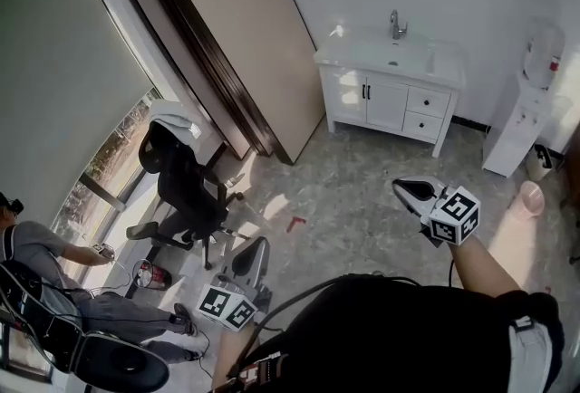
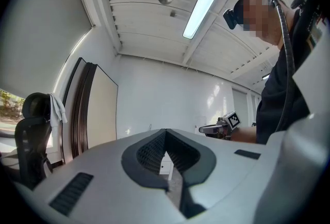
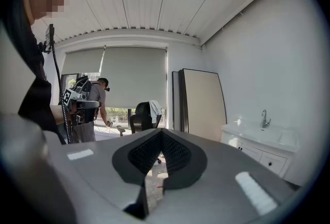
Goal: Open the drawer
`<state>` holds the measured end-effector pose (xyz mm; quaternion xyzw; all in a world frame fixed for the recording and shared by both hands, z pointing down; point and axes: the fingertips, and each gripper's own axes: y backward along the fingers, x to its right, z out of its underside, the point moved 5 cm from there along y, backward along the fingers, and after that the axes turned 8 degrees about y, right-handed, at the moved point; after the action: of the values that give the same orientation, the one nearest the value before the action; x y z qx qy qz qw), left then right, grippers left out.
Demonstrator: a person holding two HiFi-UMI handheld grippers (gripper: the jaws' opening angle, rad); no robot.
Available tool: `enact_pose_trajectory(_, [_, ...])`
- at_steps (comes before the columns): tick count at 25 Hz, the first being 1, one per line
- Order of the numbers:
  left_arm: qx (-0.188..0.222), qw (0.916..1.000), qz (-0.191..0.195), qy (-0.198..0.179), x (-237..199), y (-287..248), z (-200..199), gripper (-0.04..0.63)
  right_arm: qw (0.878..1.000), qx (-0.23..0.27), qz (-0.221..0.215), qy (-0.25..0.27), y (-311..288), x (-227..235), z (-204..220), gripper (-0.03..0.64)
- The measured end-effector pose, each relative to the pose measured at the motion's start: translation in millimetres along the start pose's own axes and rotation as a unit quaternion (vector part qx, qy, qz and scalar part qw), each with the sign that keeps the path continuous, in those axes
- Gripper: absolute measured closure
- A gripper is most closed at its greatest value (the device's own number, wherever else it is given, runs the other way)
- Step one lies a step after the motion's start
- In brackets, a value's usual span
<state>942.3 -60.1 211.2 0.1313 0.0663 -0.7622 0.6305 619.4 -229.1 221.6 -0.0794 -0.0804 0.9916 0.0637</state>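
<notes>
Drawers [image 1: 428, 101], white with dark knobs, sit closed in the white sink cabinet [image 1: 346, 94], well apart from both tools. Left hand-held gripper [image 2: 165, 133] and right hand-held gripper [image 3: 161, 133] each have jaws together, holding nothing.

Left gripper [image 1: 256, 248]: your jaws are pressed together, empty, low at your side, pointing level.
Right gripper [image 1: 404, 188]: your jaws together, empty, held out ahead.
</notes>
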Motion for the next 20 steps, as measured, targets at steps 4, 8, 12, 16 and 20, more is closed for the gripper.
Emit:
enact_pose_trajectory(4, [0.0,0.9999,-0.013,-0.005,-7,-46,-5,0.594,1.0,0.006,-0.013,-0.007,-23,51,5,0.62])
enact_pose_trajectory(8, [0.009,0.9996,-0.023,-0.015,-5,-98,-9,0.594,1.0,0.012,-0.027,-0.005,-38,109,6,0.62])
enact_pose_trajectory(12, [0.015,0.9994,-0.03,-0.01,-1,-153,-8,0.594,0.999,0.019,-0.041,0.008,-45,163,6,0.62])
enact_pose_trajectory(16, [0.011,0.9995,-0.029,-0.008,8,-206,-4,0.594,0.999,0.015,-0.04,0.015,-43,214,13,0.62])
enact_pose_trajectory(20, [0.005,0.9996,-0.025,-0.011,11,-245,1,0.594,0.999,0.008,-0.04,0.013,-42,250,26,0.62])
